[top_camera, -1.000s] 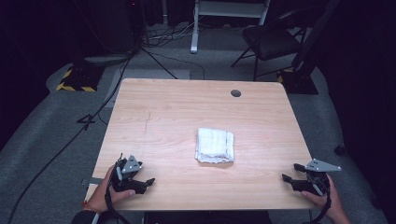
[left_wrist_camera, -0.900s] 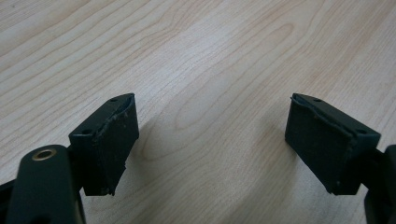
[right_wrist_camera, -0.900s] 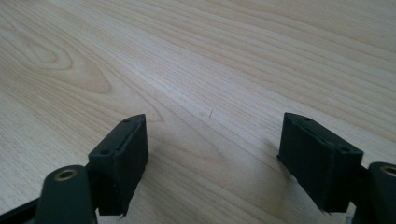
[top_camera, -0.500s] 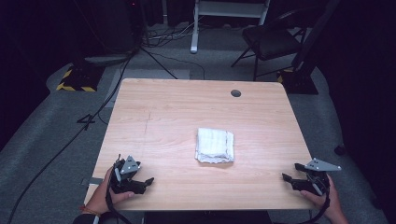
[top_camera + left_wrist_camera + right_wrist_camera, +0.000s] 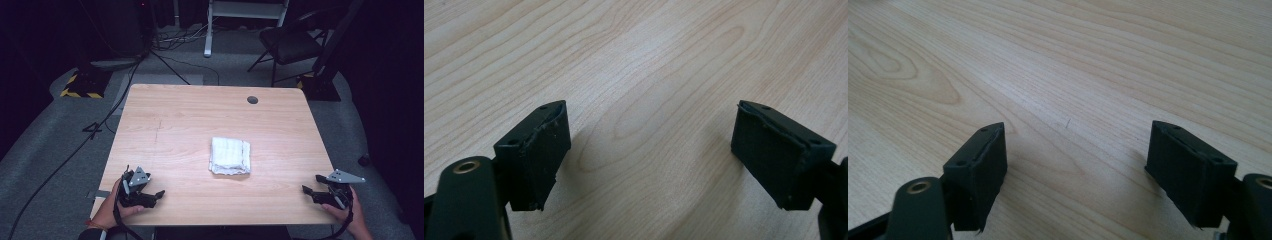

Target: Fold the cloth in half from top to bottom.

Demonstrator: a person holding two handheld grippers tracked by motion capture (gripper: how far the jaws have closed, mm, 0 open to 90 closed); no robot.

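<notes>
A folded white cloth (image 5: pixel 230 155) lies near the middle of the wooden table (image 5: pixel 190 120). My left gripper (image 5: pixel 159 194) rests at the table's front left corner in a hand, well apart from the cloth. Its jaws stand open over bare wood in the left gripper view (image 5: pixel 649 155), nothing between them. My right gripper (image 5: pixel 306 191) sits at the front right corner, held by the other hand, with a grey plate on top. In the right gripper view (image 5: pixel 1075 170) its two black jaws are wide apart over bare wood.
A round cable hole (image 5: pixel 252 100) is set in the table's far side. Beyond the table stand a dark chair (image 5: pixel 290 45), a white frame's leg (image 5: pixel 207 30) and cables on the grey floor. A yellow-black striped block (image 5: pixel 80 87) lies at the far left.
</notes>
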